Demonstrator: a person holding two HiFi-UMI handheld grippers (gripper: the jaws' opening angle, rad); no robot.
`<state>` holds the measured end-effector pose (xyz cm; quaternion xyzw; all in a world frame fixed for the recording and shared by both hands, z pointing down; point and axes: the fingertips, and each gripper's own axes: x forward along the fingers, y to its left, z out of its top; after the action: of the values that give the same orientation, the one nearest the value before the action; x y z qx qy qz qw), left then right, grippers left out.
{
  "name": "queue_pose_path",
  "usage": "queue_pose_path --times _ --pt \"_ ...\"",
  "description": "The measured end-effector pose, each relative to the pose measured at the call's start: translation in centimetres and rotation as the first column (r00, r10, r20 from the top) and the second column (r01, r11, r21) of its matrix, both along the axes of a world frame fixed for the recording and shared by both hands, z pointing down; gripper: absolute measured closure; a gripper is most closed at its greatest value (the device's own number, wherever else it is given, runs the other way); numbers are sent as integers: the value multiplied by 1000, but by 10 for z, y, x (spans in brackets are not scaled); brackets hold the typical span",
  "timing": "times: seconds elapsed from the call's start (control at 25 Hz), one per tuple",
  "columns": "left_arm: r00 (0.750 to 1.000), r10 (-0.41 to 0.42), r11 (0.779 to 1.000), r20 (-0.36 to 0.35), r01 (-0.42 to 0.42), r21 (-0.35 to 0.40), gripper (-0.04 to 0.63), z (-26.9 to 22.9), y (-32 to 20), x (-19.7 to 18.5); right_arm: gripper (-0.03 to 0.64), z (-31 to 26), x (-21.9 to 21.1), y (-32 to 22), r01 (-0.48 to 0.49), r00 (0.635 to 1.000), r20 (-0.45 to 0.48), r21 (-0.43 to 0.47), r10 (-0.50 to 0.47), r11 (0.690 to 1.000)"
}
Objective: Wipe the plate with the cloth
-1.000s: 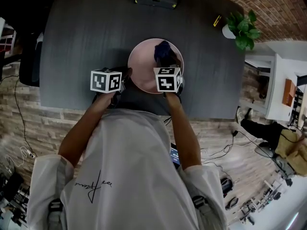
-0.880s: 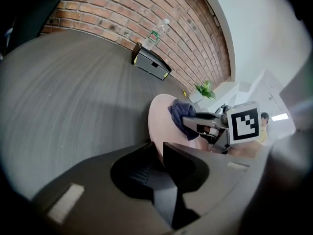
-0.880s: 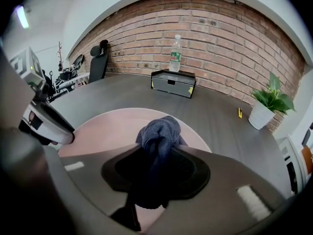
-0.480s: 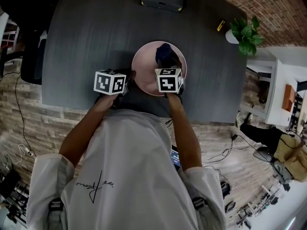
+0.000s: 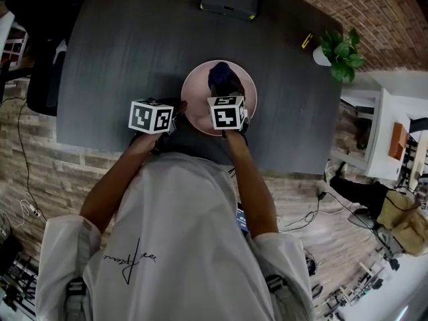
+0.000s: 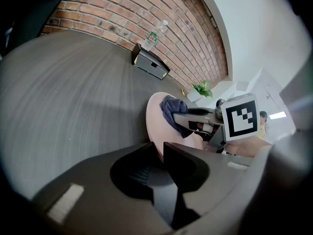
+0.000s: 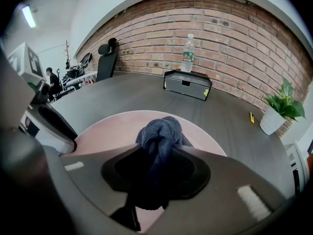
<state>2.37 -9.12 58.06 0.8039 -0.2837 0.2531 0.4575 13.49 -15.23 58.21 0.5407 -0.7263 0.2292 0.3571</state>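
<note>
Cloth (image 5: 223, 79) near plate's (image 5: 196, 97) far rim

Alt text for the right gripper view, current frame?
The right gripper is clamped on a bunched dark blue cloth held on a pink plate on a dark table. The left gripper sits at the plate's left rim. Behind are a black box with a water bottle on it, a potted plant and a brick wall.

Head view: overhead, steeply down at table (image 5: 120, 59). Gripper views: low, close, facing brick wall (image 7: 234, 38); all share plate (image 5: 197, 91).
</note>
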Motion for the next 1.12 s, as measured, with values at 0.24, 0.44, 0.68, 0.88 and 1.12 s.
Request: queue_pose_path --times 0.24,0.44,0.68,0.88,1.12 --pt "1000 -1 1000 6 1 6 512 0 3 -5 486 0 -12 3 22 1000 11 -4 -22 1000" --pt "1000 3 1000 3 -3 6 511 0 6 -8 487 0 -21 8 50 999 19 -15 -50 999" --pt "1000 -11 1000 2 11 5 512 -1 7 -9 486 -1 -37 11 118 993 30 -3 -118 993" --pt "1000 -21 1000 -4 21 7 512 0 8 -10 486 -1 -48 14 157 987 34 -5 -157 988" --pt "1000 -29 1000 -11 29 8 514 0 7 -11 485 0 -58 19 194 980 41 -3 -194 981"
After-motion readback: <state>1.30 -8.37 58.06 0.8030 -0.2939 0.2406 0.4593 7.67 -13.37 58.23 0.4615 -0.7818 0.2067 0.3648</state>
